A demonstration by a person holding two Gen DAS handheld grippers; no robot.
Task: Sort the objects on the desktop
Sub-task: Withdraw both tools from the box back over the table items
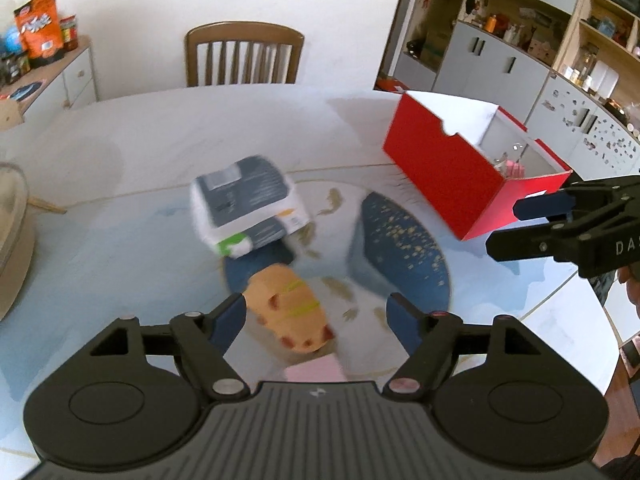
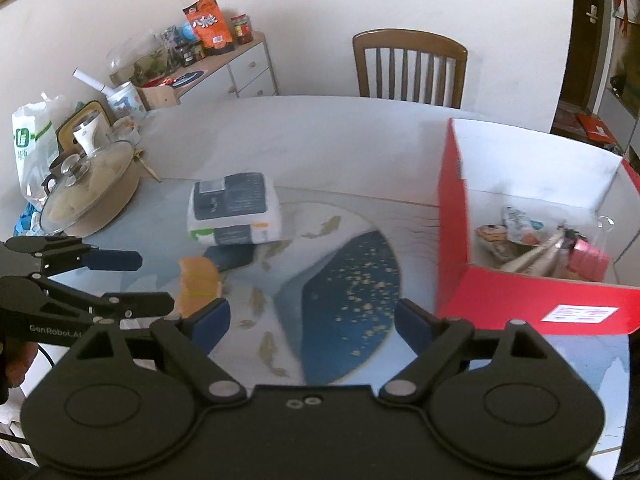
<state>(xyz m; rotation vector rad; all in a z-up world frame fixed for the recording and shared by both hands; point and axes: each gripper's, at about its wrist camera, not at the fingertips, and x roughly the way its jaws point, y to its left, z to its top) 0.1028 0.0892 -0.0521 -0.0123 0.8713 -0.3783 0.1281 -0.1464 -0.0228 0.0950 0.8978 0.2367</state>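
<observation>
Both grippers hang over the near edge of the table, jaws apart and empty. The left gripper has the orange toy just ahead of its spread fingers, not touching. The right gripper faces the blue mat. The red box at the right edge already holds small items. The tissue pack sits mid-table, overlapping a dark flat thing. Risk: the soft toy may squirm out of a shallow pinch, or a finger may nudge the tissue pack.
</observation>
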